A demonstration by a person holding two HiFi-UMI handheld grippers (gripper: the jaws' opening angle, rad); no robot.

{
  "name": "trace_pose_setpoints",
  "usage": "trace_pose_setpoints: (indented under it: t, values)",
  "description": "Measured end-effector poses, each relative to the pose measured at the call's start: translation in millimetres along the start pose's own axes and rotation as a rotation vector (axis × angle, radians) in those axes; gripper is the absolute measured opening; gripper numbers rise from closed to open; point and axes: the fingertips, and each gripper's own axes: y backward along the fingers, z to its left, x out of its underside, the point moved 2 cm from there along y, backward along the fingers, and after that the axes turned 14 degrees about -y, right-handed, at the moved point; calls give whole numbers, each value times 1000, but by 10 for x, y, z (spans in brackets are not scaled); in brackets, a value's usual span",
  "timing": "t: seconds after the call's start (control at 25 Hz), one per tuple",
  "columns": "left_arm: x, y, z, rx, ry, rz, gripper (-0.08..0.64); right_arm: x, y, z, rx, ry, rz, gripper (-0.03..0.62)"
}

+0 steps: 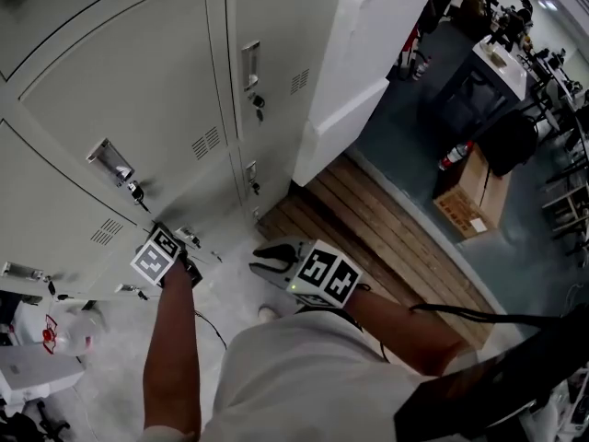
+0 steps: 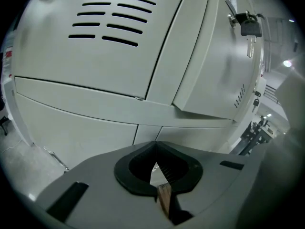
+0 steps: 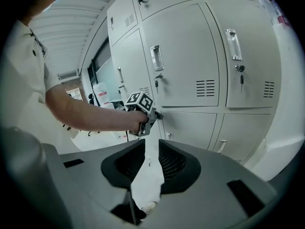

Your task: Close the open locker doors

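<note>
A wall of grey lockers (image 1: 138, 90) fills the left of the head view. My left gripper (image 1: 184, 240) is shut with nothing between its jaws, and its tip is pressed close to a lower locker door (image 1: 216, 196). In the left gripper view, the left gripper (image 2: 156, 144) faces a louvred door (image 2: 105, 42). Beside it, a door with a key in its lock (image 2: 214, 56) stands slightly proud. The right gripper view shows the left gripper (image 3: 155, 114) at the lower door (image 3: 190, 128). My right gripper (image 1: 267, 263) (image 3: 147, 149) is open and empty, hanging back from the lockers.
A tall white cabinet (image 1: 359, 53) juts out at the right end of the lockers. Wooden planking (image 1: 368, 228) lies below it. Further right are a cardboard box (image 1: 474, 196), a red fire extinguisher (image 1: 454, 155) and a black chair (image 1: 506, 141).
</note>
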Motion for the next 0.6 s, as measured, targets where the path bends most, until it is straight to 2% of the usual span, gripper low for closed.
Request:
trace_pose_setpoints:
  t: [0.2, 0.44, 0.6]
  values:
    - [89, 43, 78, 21, 4, 5, 12, 50, 76, 57, 9, 2, -2, 86]
    - [169, 251, 54, 55, -45, -25, 12, 98, 137, 83, 22, -11, -5, 86]
    - [270, 469, -78, 126, -93, -48, 12, 139, 155, 150, 17, -9, -10, 86]
